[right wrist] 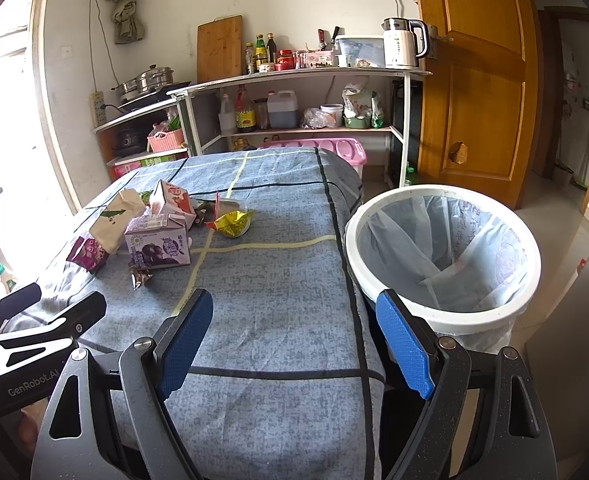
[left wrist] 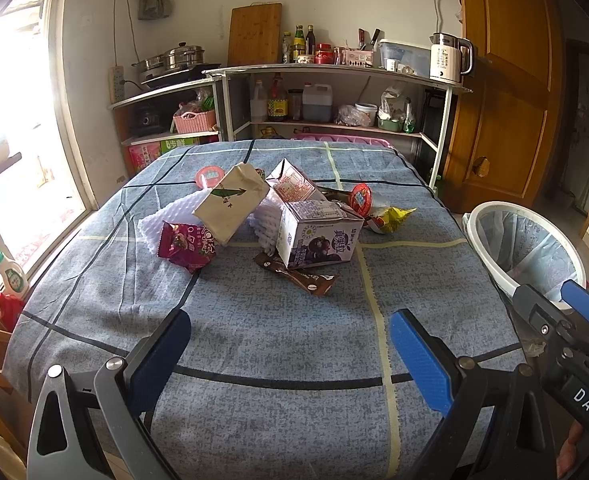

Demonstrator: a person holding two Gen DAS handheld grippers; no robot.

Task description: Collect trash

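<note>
Left wrist: claw (left wrist: 290,350) agape above tablecloth (left wrist: 254,320)

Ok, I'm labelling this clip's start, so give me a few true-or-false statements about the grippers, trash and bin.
1. Both grippers, left and right, are open and hold nothing. True.
2. The bin stands on the table. False: it stands on the floor beside the table.
3. The purple carton lies in the trash pile on the table. True.
4. The bin is full of wrappers. False: only its liner shows inside.
5. A brown wrapper lies in front of the purple carton. True.
</note>
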